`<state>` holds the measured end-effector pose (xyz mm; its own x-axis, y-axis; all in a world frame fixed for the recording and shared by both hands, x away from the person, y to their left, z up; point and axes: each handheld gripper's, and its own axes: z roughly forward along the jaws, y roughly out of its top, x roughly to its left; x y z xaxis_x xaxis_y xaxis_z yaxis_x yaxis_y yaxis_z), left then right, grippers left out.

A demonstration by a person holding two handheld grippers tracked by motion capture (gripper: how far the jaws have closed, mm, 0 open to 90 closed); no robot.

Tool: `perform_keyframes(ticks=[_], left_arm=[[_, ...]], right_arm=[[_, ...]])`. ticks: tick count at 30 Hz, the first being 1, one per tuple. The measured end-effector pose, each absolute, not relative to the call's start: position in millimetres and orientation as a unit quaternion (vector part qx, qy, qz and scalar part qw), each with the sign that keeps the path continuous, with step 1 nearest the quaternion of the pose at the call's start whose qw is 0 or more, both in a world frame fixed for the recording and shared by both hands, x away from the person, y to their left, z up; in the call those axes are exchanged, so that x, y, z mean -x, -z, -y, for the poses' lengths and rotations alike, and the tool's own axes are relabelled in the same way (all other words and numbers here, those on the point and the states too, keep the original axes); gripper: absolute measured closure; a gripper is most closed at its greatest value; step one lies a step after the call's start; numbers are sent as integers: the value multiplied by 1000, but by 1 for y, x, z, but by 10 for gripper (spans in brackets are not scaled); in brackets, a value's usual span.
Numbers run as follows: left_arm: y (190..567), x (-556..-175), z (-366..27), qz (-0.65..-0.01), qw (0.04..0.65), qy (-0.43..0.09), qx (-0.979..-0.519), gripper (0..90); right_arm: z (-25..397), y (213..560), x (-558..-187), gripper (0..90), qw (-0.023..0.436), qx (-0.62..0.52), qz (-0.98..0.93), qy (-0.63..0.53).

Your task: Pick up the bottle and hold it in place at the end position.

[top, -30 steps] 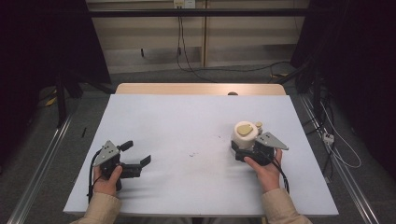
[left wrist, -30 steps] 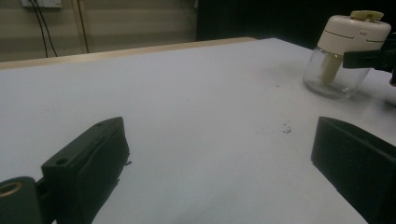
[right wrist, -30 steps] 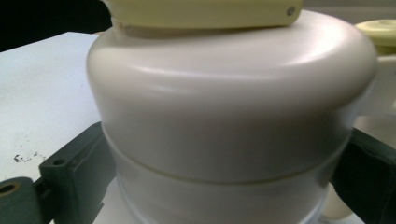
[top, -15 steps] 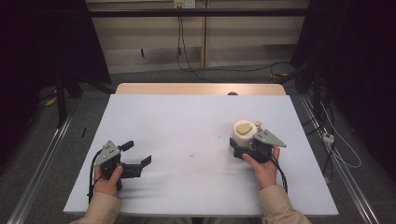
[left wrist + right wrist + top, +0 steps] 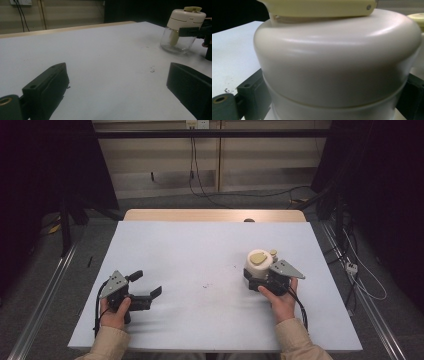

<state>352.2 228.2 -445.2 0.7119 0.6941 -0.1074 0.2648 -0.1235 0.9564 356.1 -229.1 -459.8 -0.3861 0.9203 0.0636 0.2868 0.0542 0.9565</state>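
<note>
Surface: white table [image 5: 200, 250], almost bare, with a wooden edge at the far side and dark room behind it.
Right jaws: your right gripper [image 5: 256, 279] has its two jaws around the jar [image 5: 258, 265], one at each side of the cream lid, touching it. In the right gripper view the lid [image 5: 337, 62] sits between the jaws, so you grip it.
Left jaws: your left gripper [image 5: 148, 292] stands wide open and holds nothing; only bare table is between the jaws.
Jar: it stands upright on the right part of the table, glass body [image 5: 177, 41] below, lid with a flat handle on top.
Distance: the left gripper is well apart from the jar.
Progress: I judge the grasp is made, but the lid is not yet off and the jar is not lifted.
Left to do: probably you bring the left gripper to hold the glass, then open or move it.
</note>
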Motion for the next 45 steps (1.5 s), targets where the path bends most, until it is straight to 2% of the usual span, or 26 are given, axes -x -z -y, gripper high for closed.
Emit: perform_keyframes(ticks=[45], left_arm=[[444, -351, -229, -335, 579, -184, -720, 33]], right_arm=[[177, 446, -379, 52, 280, -403, -683, -542]])
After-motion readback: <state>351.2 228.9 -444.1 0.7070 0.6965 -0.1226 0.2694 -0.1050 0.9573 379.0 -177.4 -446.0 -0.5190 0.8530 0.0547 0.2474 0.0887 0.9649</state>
